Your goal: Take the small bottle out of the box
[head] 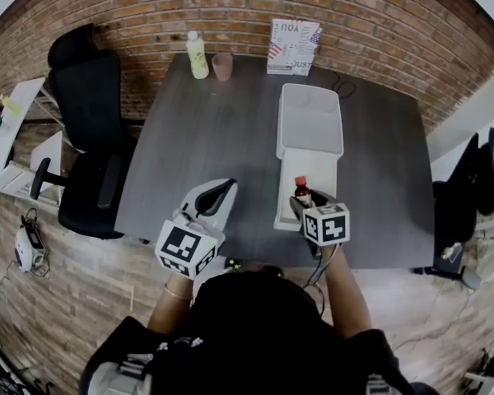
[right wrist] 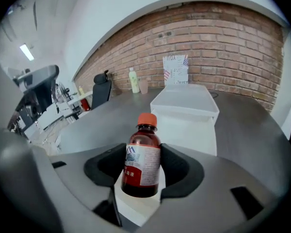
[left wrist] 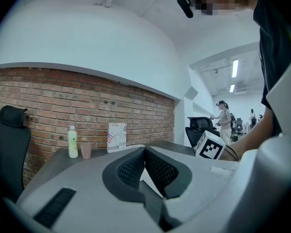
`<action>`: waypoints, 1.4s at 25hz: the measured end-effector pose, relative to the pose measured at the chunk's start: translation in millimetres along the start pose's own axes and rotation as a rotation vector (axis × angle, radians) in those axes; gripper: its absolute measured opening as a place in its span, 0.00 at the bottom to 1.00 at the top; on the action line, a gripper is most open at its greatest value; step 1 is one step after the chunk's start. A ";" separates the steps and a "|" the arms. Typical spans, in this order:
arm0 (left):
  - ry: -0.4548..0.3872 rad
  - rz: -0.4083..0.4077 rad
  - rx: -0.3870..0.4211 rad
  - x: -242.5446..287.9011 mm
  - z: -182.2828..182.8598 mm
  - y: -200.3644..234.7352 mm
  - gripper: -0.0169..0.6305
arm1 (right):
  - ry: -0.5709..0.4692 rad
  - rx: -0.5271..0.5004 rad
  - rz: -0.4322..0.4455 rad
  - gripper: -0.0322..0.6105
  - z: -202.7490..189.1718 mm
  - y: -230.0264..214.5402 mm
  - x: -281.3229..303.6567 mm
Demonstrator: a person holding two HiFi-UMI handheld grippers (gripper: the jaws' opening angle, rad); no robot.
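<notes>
Person: seen from above at the bottom of the head view (head: 255, 336), one gripper in each hand, both held at the near edge of the table.
Left gripper: (left wrist: 144, 152) over the near left part of the table, its jaws pressed together with nothing between them.
Right gripper: (right wrist: 142, 171) just right of the left one, its jaws clamped on the body of the small bottle.
Small bottle: (right wrist: 141, 152) upright between the right gripper's pads. It is dark brown with an orange-red cap and a white label. It is over the near end of the white box, with white surface showing under it. Whether its base is clear of the box cannot be told.
White box: (head: 281, 130) long and pale, lying lengthwise on the right half of the table. Its near part is flat and its far part has a raised rim.
Table: (head: 206, 138) dark grey wood grain, bare across its left and middle.
Pale green bottle: (head: 198, 56) upright at the far edge of the table, left of centre.
Pink cup: (head: 222, 66) just beside the pale green bottle, on its right.
Printed card: (head: 292, 46) standing at the far edge against the wall, beyond the white box.
Black office chair: (head: 90, 122) at the table's left side, close to the wall.
Brick wall: (head: 230, 6) red-brown, running behind the table's far edge.
Background: the left gripper view shows a lit room far off to the right, with another person standing (left wrist: 224, 119).
</notes>
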State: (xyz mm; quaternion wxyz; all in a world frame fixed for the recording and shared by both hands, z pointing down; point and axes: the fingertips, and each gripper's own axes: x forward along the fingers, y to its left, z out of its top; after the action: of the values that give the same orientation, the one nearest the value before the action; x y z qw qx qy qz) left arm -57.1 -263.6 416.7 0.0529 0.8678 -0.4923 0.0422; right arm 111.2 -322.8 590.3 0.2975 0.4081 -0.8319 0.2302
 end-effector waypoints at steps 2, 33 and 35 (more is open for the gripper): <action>-0.014 -0.021 0.013 5.4 3.5 -6.3 0.03 | -0.099 0.024 -0.015 0.40 17.6 -2.8 -16.6; -0.031 -0.165 0.097 41.7 54.6 -62.8 0.03 | -0.672 -0.044 -0.175 0.40 128.2 -12.8 -198.9; -0.033 -0.162 0.097 41.5 54.6 -62.4 0.03 | -0.673 -0.041 -0.173 0.40 128.8 -13.2 -199.5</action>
State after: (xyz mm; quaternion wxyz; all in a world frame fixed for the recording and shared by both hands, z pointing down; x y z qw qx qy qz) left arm 18.9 -274.4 364.6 0.0059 0.9069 -0.4186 0.0475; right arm 180.1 -302.8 363.6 0.0329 0.5239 -0.8502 0.0398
